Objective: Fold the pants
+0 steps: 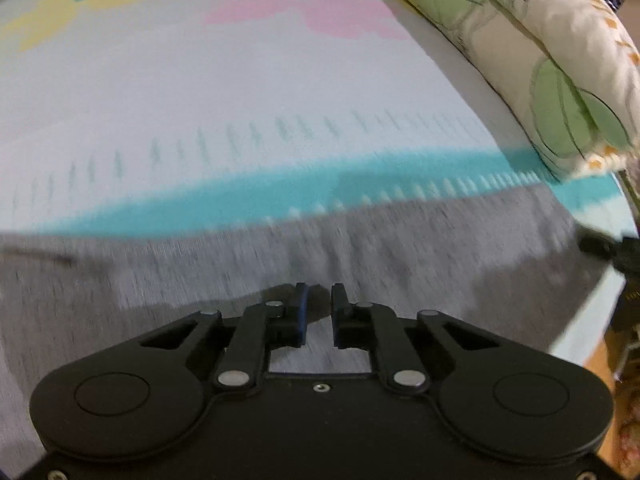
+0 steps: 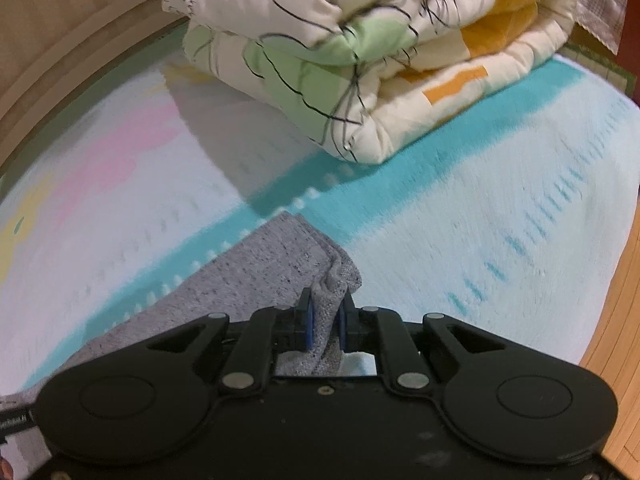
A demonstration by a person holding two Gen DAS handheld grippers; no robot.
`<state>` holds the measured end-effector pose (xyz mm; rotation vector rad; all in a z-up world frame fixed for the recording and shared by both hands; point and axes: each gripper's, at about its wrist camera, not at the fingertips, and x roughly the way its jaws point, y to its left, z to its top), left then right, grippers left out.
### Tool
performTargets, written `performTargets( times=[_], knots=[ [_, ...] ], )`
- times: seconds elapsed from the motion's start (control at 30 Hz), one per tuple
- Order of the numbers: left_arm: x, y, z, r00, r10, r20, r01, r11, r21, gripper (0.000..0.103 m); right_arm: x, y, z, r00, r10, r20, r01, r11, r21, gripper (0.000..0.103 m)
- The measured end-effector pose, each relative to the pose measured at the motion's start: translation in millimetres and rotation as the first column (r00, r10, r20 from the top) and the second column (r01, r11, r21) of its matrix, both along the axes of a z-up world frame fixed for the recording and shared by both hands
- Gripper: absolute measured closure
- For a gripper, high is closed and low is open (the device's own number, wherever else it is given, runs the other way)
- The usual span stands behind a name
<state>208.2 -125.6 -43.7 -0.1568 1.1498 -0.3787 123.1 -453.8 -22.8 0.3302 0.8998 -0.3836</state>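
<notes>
The grey pants (image 2: 260, 264) lie flat on a pale sheet (image 2: 460, 216) with a teal band, near a folded quilt (image 2: 360, 60). The right gripper (image 2: 326, 320) pinches a bunched corner of the fabric. The left gripper (image 1: 319, 308) has its fingers nearly together over the grey cloth, but blur hides whether they clamp it.

You have a pale bedsheet (image 2: 500, 200) with teal band, folded floral quilt (image 2: 360, 60) at far edge, wooden floor (image 2: 616, 320) right, beige striped wall (image 2: 60, 20) left.
</notes>
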Motion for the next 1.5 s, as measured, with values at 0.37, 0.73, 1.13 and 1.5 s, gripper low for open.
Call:
performTargets(
  times=[0.37, 0.73, 1.13, 1.5],
  knots=[
    [-36.8, 16.8, 3.3, 0.996, -0.063, -0.056, 0.062, 0.998, -0.030, 0.087, -5.8, 58.3, 62.6, 0.988, 0.114, 0.104, -0.109, 0.992, -0.057, 0.091],
    [-24.2, 154.2, 27.4, 0.973, 0.231, 0.007, -0.231, 0.973, -0.004, 0.087, -36.1, 257.9, 114.3, 0.782, 0.581, 0.227, -0.534, 0.811, -0.237, 0.091],
    [-52.3, 275.9, 29.3, 0.878, 0.477, 0.048, -0.478, 0.878, 0.032, 0.087, -112.6, 475.2, -66.8, 0.496, 0.865, -0.070, -0.826, 0.446, -0.344, 0.080],
    [-48.3, 253.1, 33.9, 0.936, 0.348, 0.051, -0.349, 0.937, -0.005, 0.087, -157.0, 476.5, -30.2, 0.377, 0.923, 0.080, -0.872, 0.383, -0.304, 0.067]
  ],
)
